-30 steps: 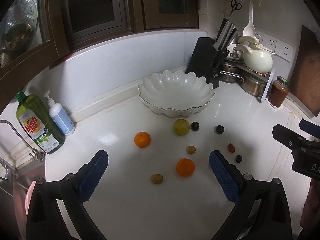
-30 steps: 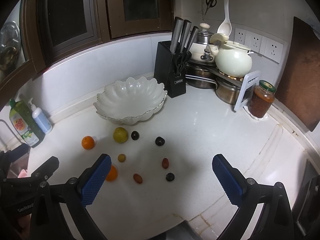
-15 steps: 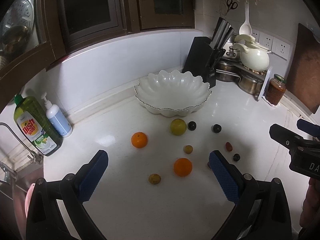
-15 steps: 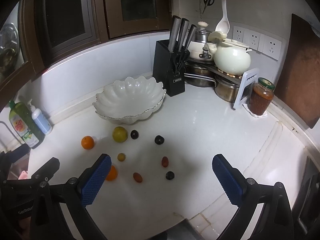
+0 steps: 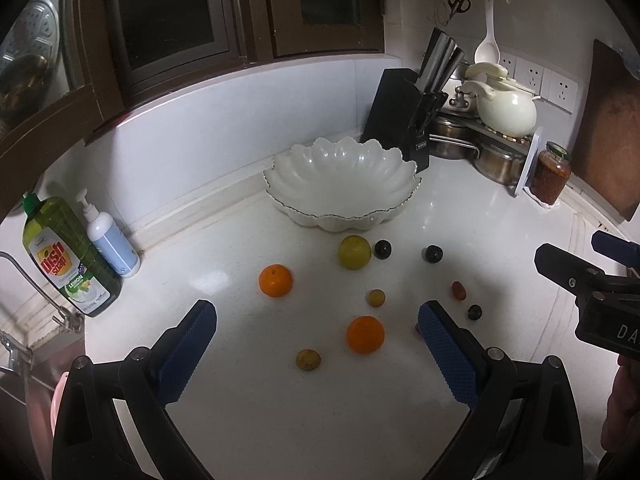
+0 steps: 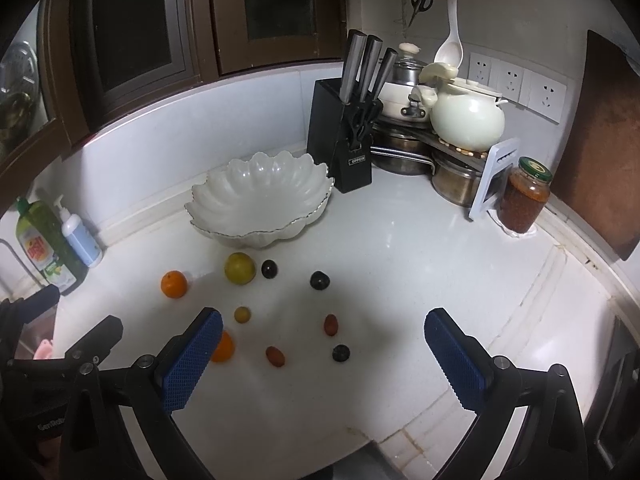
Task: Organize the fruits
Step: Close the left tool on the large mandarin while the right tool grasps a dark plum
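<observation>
A white scalloped bowl (image 5: 340, 180) (image 6: 260, 200) stands empty at the back of the white counter. In front of it lie loose fruits: two oranges (image 5: 275, 280) (image 5: 365, 334), a yellow-green fruit (image 5: 354, 251) (image 6: 239, 267), small yellow fruits (image 5: 375, 298) (image 5: 308, 359), dark plums (image 5: 433, 254) (image 6: 319, 280) and red ones (image 5: 458, 290) (image 6: 331, 324). My left gripper (image 5: 316, 344) is open and empty, above the counter's near part. My right gripper (image 6: 322, 352) is open and empty, over the small fruits.
A dish soap bottle (image 5: 66, 258) and a pump bottle (image 5: 110, 240) stand at the left by the sink. A knife block (image 6: 344, 136), pots, a white kettle (image 6: 468, 120) and a sauce jar (image 6: 524, 200) crowd the back right corner. The counter edge is near the right gripper.
Both cameras have drifted slightly, so the fruits and bowl sit a little differently in view. Both grippers stay open and nothing has been picked up.
</observation>
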